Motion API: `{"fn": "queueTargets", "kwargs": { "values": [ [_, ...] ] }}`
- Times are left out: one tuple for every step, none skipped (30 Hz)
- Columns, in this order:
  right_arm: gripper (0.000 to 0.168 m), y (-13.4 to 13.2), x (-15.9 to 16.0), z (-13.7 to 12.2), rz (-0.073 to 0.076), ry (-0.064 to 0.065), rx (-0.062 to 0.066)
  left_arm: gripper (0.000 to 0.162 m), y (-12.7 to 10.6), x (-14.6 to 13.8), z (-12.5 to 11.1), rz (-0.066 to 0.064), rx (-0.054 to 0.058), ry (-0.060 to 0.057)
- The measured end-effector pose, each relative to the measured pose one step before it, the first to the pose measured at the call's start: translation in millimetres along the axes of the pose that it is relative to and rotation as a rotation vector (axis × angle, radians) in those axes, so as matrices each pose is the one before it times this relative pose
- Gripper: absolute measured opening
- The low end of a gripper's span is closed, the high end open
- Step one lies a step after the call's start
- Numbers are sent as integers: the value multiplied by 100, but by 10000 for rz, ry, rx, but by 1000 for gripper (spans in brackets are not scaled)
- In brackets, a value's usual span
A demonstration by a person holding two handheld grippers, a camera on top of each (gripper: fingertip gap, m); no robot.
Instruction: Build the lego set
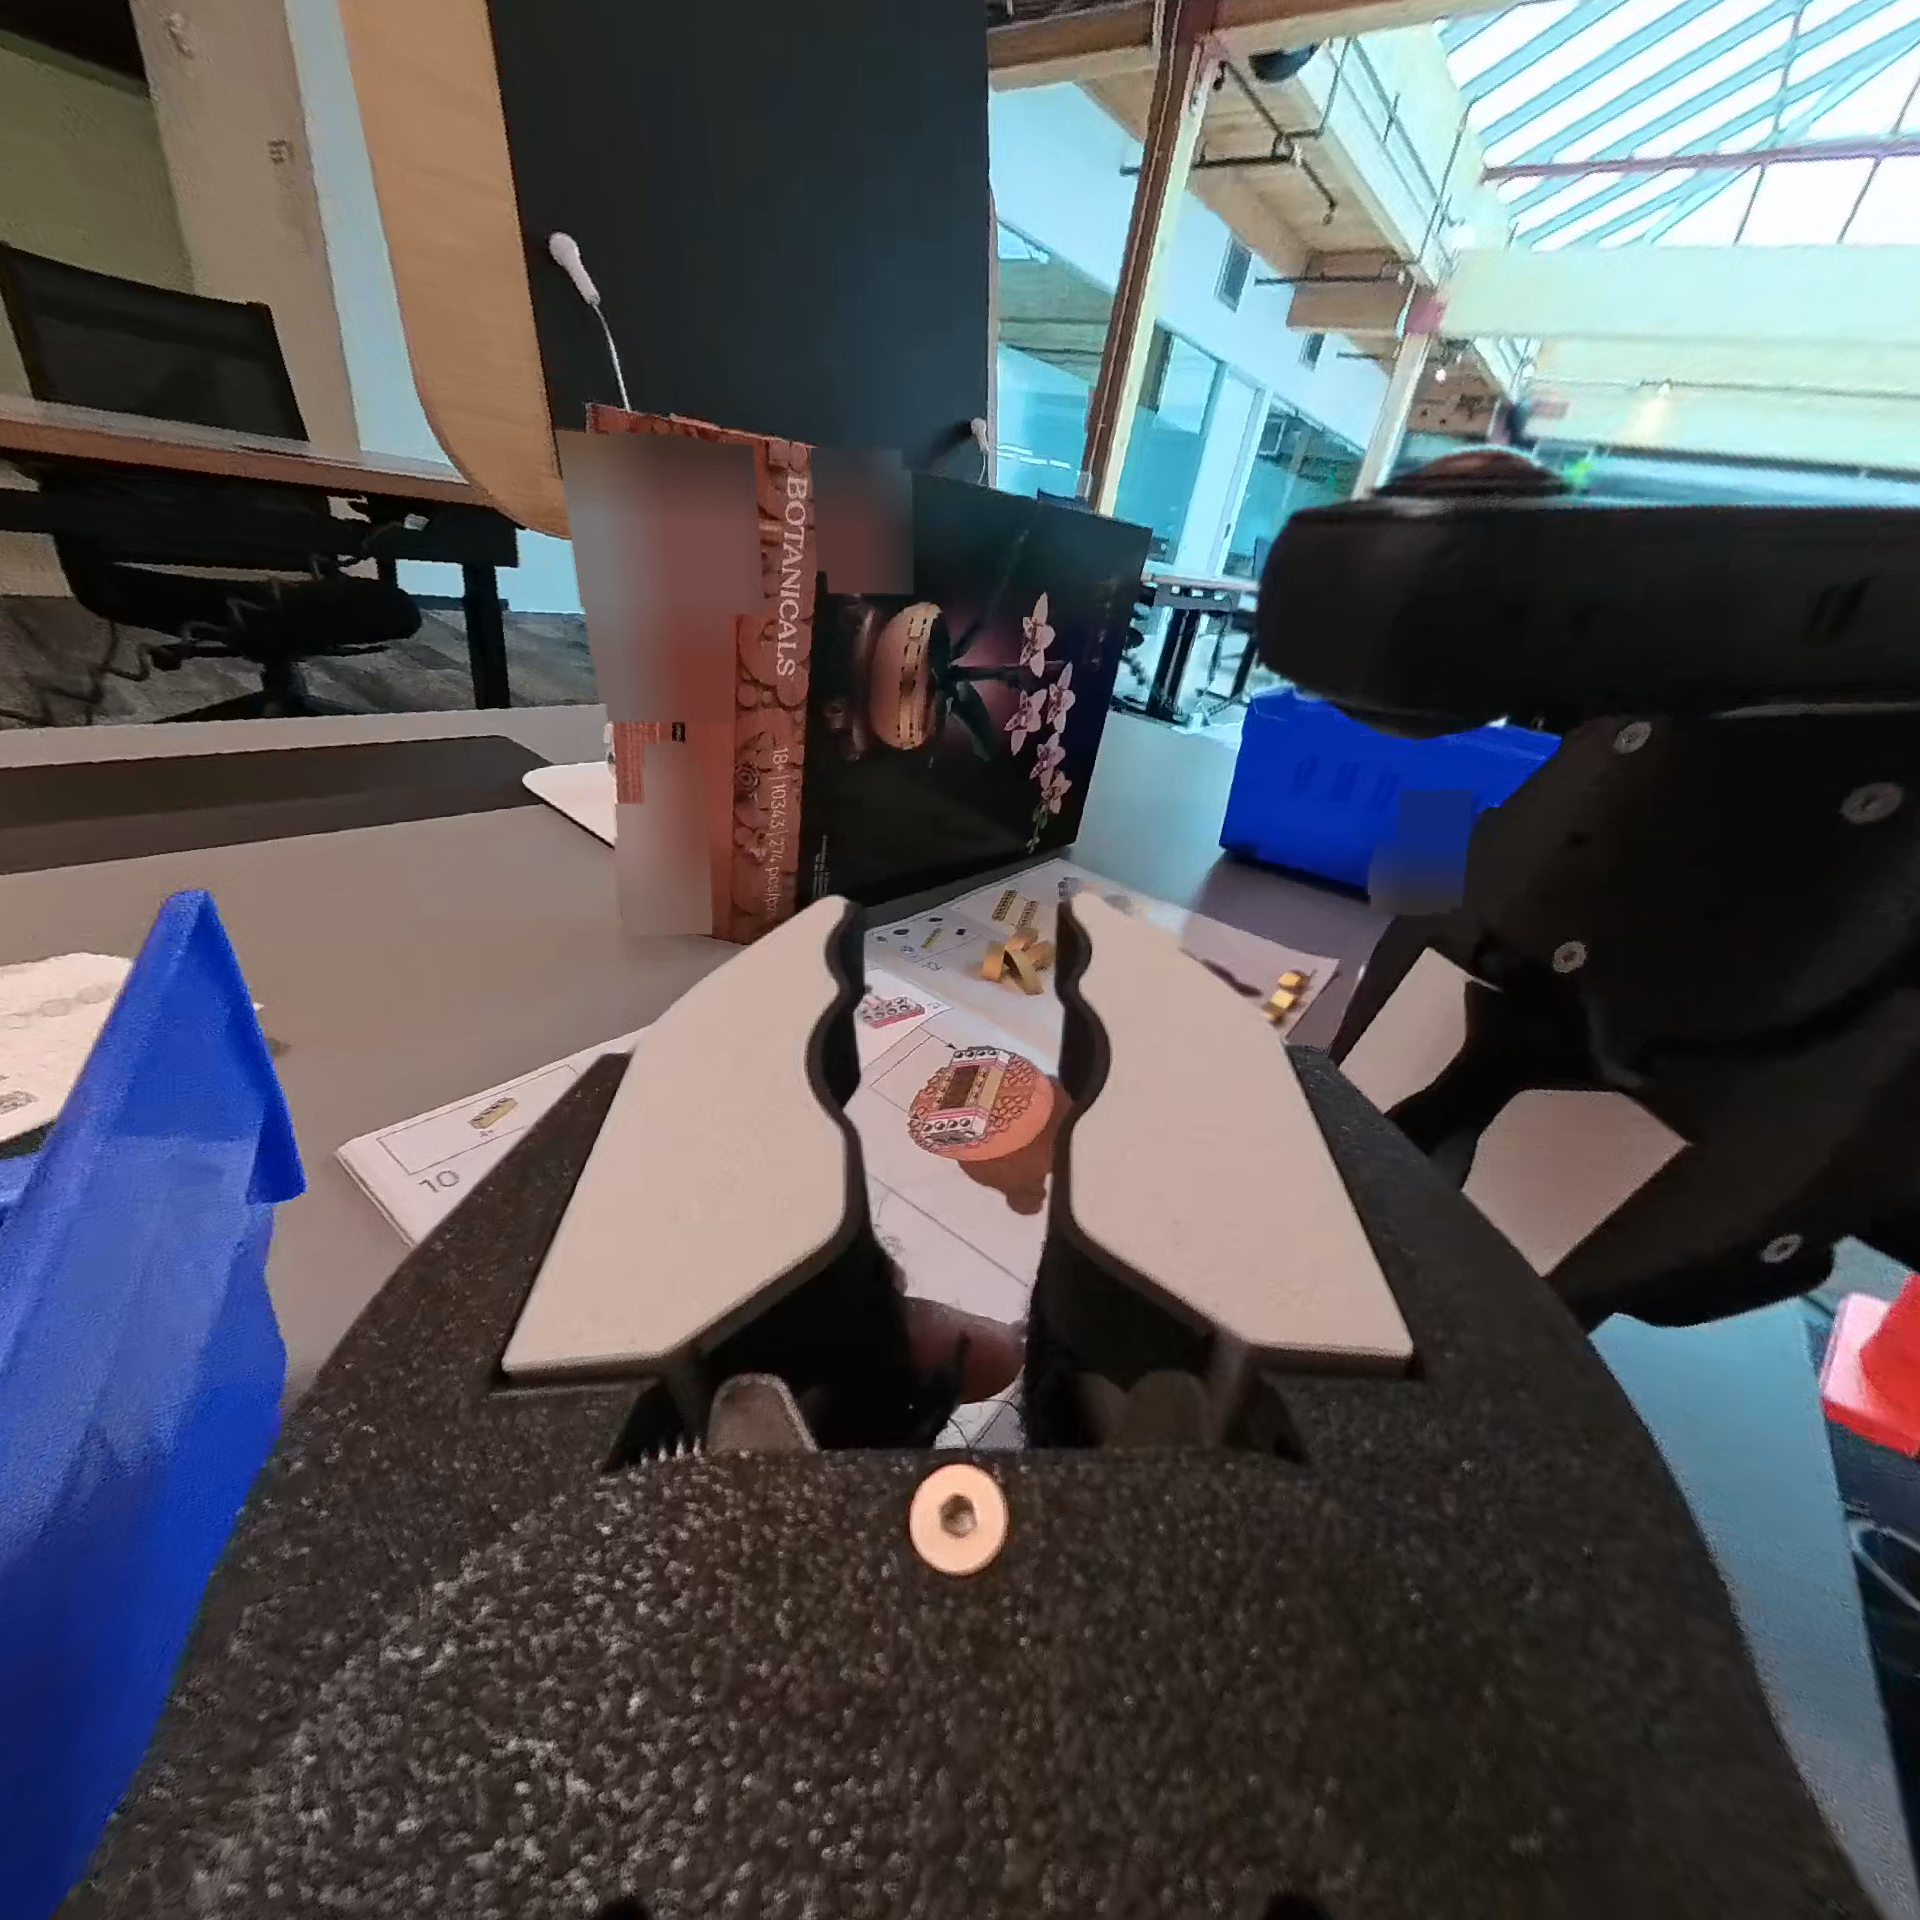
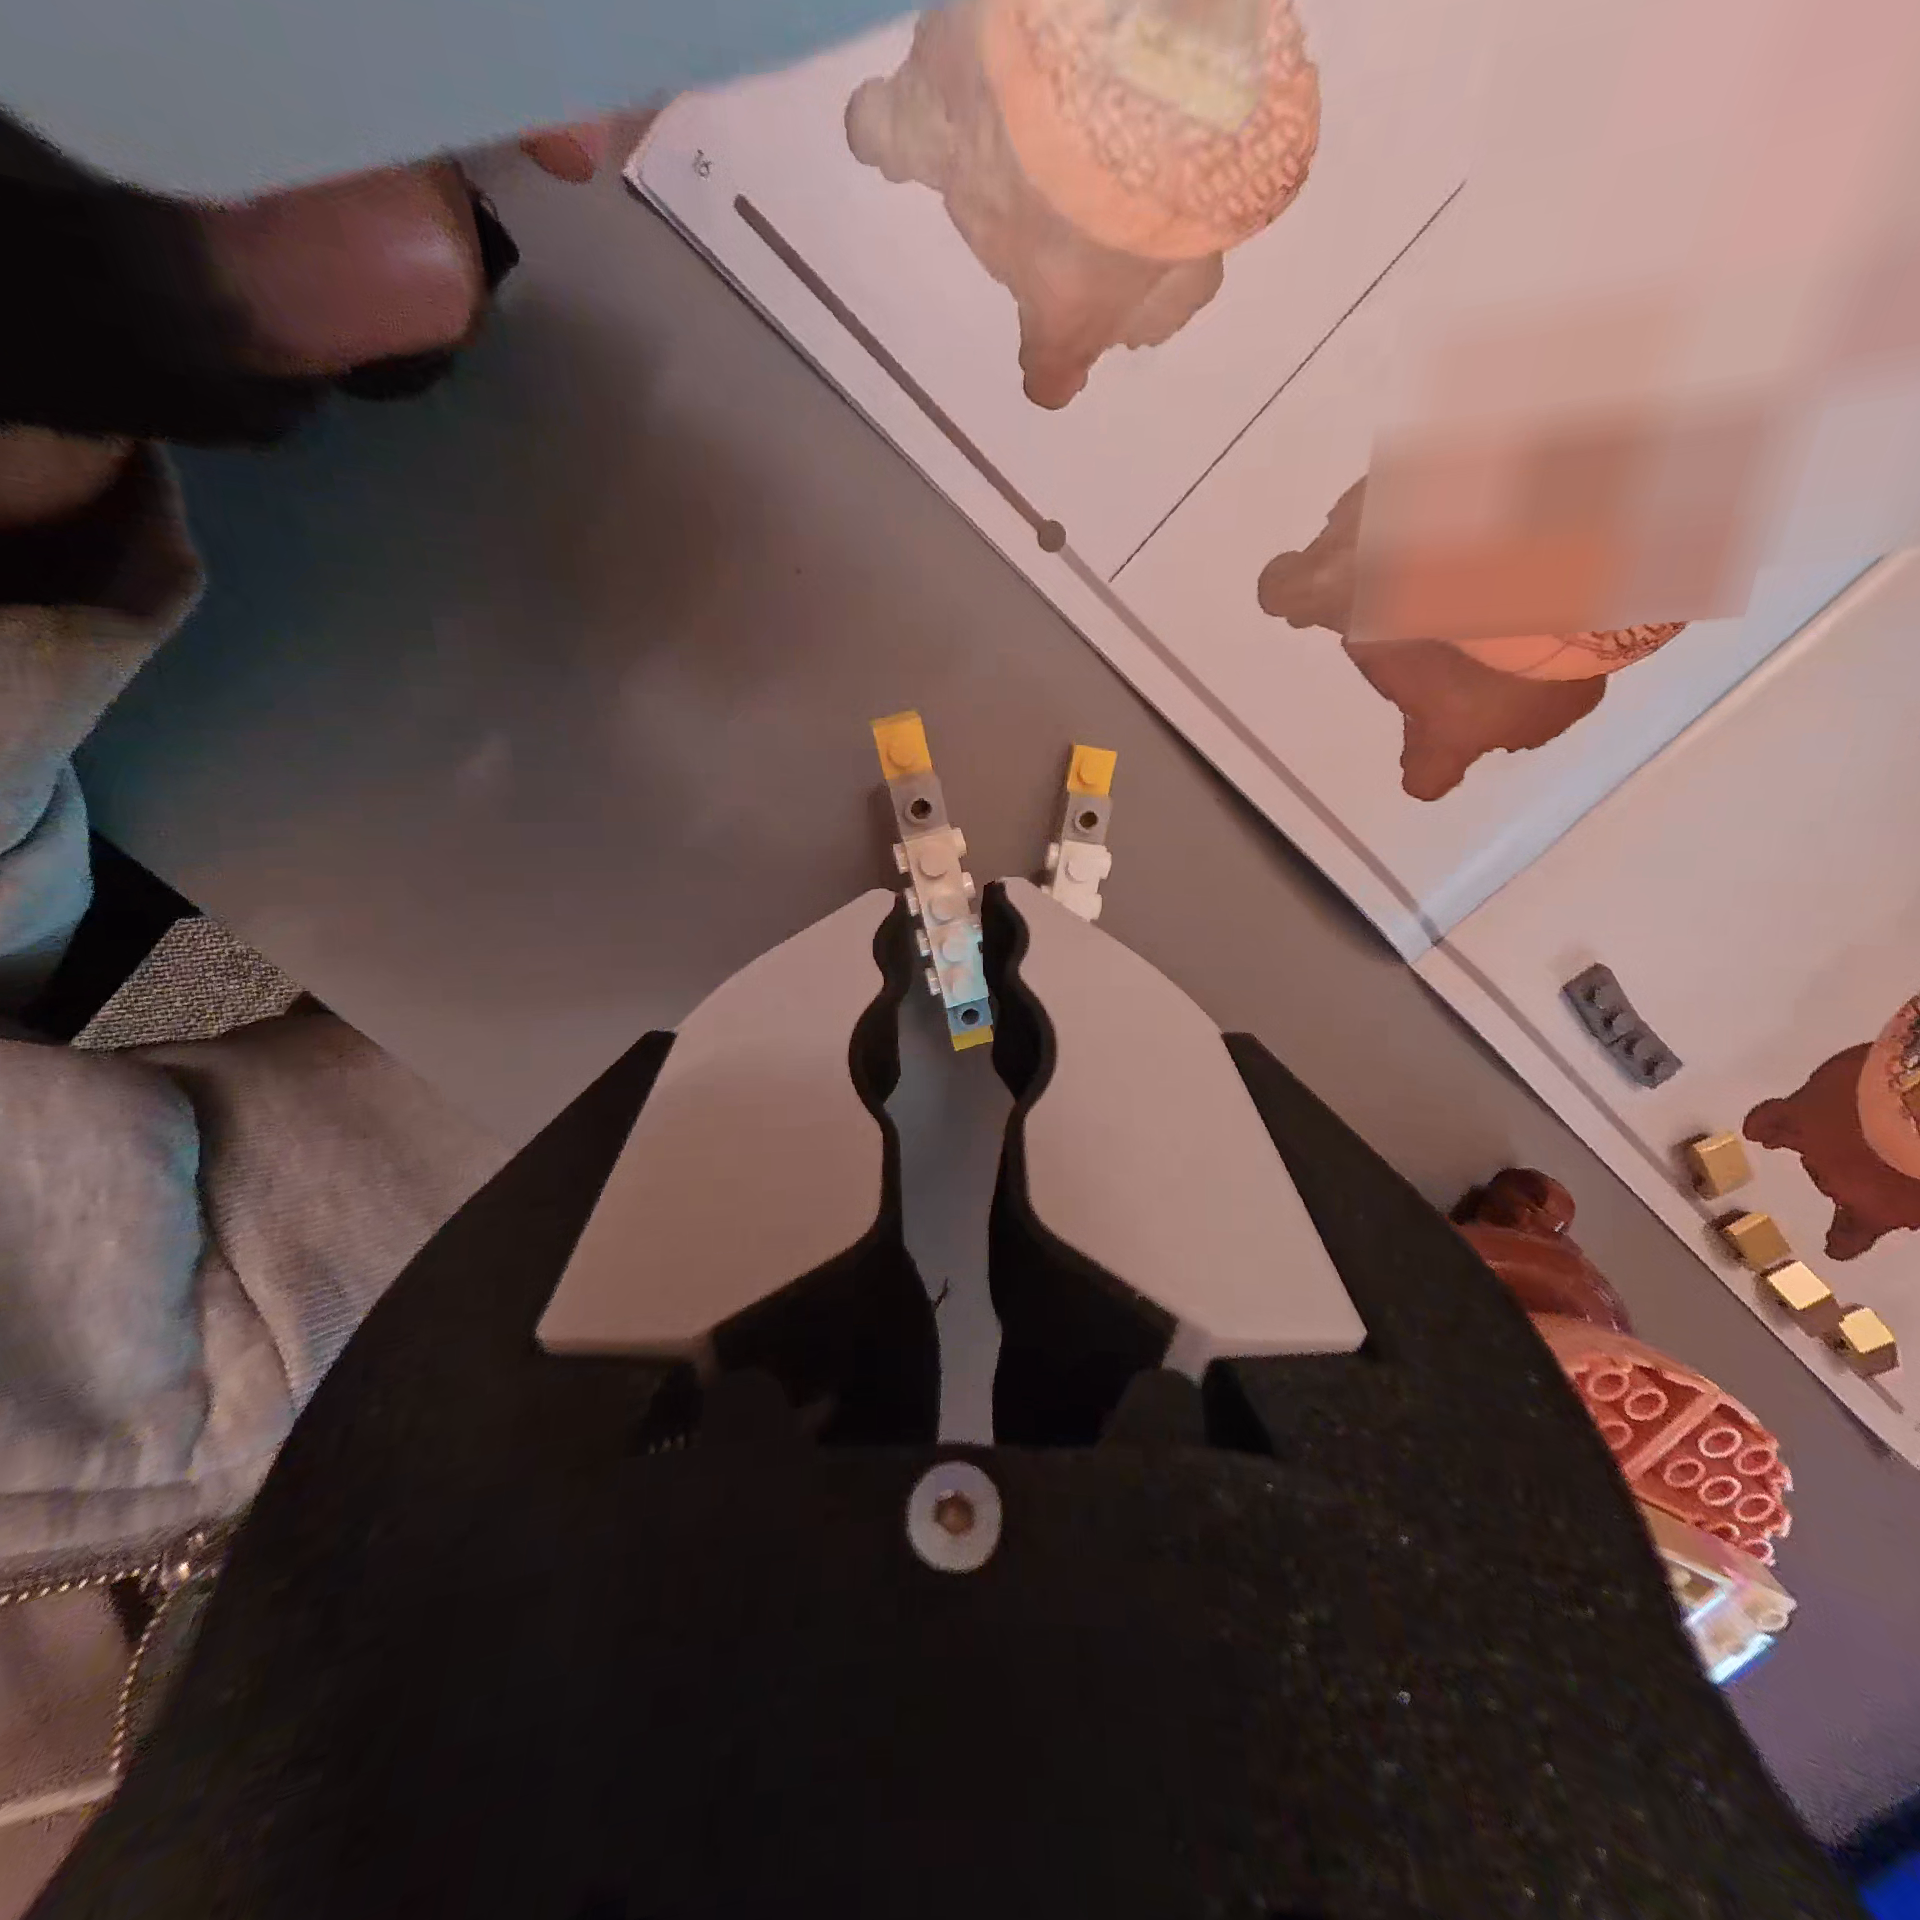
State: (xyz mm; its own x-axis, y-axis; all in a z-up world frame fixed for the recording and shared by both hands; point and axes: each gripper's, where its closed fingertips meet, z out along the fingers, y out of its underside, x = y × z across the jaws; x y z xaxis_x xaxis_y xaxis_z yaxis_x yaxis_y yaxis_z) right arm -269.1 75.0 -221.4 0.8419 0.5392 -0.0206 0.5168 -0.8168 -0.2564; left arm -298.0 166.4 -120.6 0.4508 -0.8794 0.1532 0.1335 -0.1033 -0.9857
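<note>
Right wrist view: right gripper point(image 2: 951, 914) points down, straddling brick strip point(image 2: 940, 883).

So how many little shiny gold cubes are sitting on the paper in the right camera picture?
4, in a row on the booklet page at the right edge: gold cubes at and. More could be hidden outside the picture.

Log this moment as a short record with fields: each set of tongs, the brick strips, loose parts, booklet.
left tongs: open, empty, above the instruction booklet
right tongs: open, straddling one brick strip on the grey table
second brick strip: beside the first, just outside the tongs
gold cubes: four in a row on the booklet
grey piece: on the booklet
set box: upright behind the booklet
</note>
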Motion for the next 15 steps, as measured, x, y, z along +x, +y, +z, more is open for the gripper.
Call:
{"fn": "queueTargets", "kwargs": {
  "values": [
    [13,126,69,276,0,67,-112,35,208,229,68,124,-135,146],
    [13,156,106,244,-25,72,-93,35,188,406,114,98,-101,237],
    [13,85,70,203,-11,14,-5,35,151,355,141,85,-74,177],
    [14,12,-35,144,36,-75,63,35,154,164,133,93,-79,39],
    [17,-49,-123,22,1,-140,114,35,160,-6,107,114,-82,-64],
    [23,-37,-158,-137,-117,-174,139,36,146,-105,79,125,-62,-111],
    [28,-3,-74,-382,-184,-155,189,36,129,-134,52,101,-53,-128],
    [30,-128,45,-670,-78,-168,367,37,138,-115,54,61,-55,-113],
    [33,-351,-173,-974,-24,-379,530,38,120,-21,53,37,-50,-44],
    [36,-631,-451,-1360,-115,-534,767,38,109,138,84,22,-39,36],
    [38,-972,-323,-1704,-239,-401,1014,39,146,206,113,4,-61,79],
    [42,-1293,39,-1976,-321,-157,1226,38,211,237,140,12,-111,102],
    [45,-1379,642,-2108,-288,185,1273,38,230,171,128,38,-136,74],
    [52,-1196,1164,-2060,-220,414,1137,38,165,97,99,64,-110,22],
    [61,-914,1522,-1855,-165,502,971,39,3,-8,42,70,-14,-63]
  ]
}}
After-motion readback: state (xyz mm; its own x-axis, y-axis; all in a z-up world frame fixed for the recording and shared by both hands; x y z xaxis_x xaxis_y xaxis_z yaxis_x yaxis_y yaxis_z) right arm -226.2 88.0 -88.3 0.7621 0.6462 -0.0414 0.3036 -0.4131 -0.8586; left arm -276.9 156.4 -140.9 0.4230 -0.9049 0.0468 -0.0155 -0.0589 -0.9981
